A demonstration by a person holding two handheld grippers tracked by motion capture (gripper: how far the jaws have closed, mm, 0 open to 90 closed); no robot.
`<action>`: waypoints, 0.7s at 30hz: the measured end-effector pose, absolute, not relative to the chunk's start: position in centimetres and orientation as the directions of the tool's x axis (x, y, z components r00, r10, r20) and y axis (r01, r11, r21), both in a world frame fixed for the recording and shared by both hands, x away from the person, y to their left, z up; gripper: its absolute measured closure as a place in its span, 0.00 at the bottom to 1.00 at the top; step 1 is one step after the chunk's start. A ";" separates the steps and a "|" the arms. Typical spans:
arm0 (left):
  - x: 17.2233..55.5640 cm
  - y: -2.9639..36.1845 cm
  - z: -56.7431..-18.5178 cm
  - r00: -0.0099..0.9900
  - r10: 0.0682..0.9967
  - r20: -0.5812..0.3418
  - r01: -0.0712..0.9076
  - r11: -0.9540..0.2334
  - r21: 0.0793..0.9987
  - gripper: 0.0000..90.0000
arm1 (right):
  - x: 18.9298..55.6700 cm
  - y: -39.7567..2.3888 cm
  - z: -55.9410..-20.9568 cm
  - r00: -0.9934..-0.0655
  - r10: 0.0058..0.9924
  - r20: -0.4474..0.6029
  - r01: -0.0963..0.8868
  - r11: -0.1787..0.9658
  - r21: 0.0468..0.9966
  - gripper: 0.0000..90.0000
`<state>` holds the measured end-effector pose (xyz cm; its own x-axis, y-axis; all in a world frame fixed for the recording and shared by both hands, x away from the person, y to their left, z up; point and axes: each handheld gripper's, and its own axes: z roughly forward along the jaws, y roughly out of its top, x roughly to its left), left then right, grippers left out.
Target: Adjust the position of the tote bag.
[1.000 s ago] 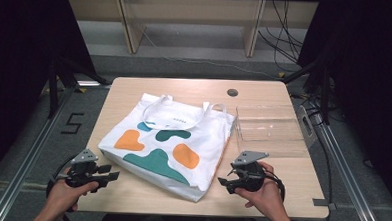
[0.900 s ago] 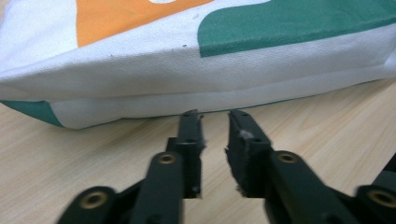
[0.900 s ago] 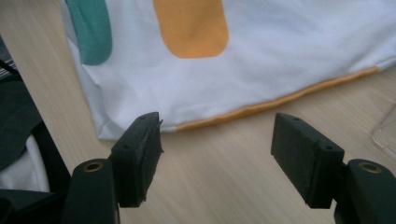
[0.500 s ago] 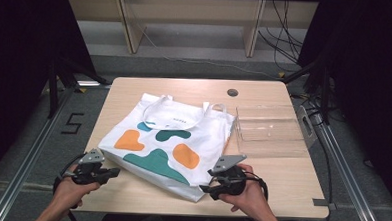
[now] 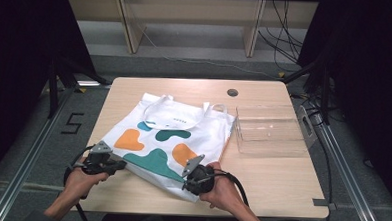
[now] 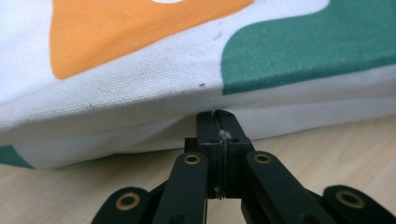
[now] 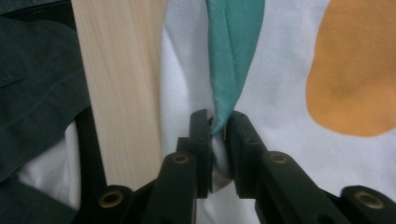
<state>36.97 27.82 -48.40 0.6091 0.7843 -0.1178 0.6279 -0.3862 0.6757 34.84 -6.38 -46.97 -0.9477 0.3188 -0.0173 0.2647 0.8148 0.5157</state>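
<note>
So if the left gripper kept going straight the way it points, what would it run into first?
The tote bag: the left gripper already has its shut jaws at the bag's near edge, seemingly pinching the fabric, so more cloth lies straight ahead.

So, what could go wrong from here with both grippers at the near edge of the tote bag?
The left gripper looks shut at the hem of the tote bag with hardly any cloth between the jaws, so it may slip off on lifting. The right gripper, whose jaws have just been closing, pinches only a thin fold, so the bag could rise unevenly. A dragged bag might also push the clear tray.
</note>
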 end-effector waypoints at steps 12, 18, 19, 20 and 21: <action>38.2 32.1 -46.8 0.481 0.874 -0.075 0.653 -0.300 0.695 0.82 | 35.5 1.9 -48.0 -0.973 0.228 0.040 0.213 0.815 0.540 0.93; 35.9 32.0 -45.8 0.484 0.867 -0.118 0.651 -0.267 0.710 0.68 | 36.0 5.3 -48.6 -0.968 0.243 0.068 0.238 0.790 0.565 0.93; 35.8 31.9 -45.8 0.483 0.866 -0.130 0.652 -0.256 0.713 0.66 | 36.1 5.8 -48.7 -0.968 0.244 0.066 0.237 0.788 0.568 0.93; 35.6 31.6 -45.8 0.471 0.870 -0.149 0.653 -0.230 0.721 0.64 | 36.1 6.3 -48.7 -0.967 0.245 0.070 0.240 0.782 0.575 0.92; 35.5 31.6 -45.8 0.474 0.867 -0.151 0.654 -0.232 0.720 0.61 | 36.1 6.8 -48.7 -0.964 0.250 0.087 0.252 0.766 0.592 0.86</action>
<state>35.47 31.57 -45.79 0.4743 0.8673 -0.1512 0.6539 -0.2320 0.7202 36.13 6.78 -48.71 -0.9643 0.2501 0.0869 0.2520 0.7656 0.5919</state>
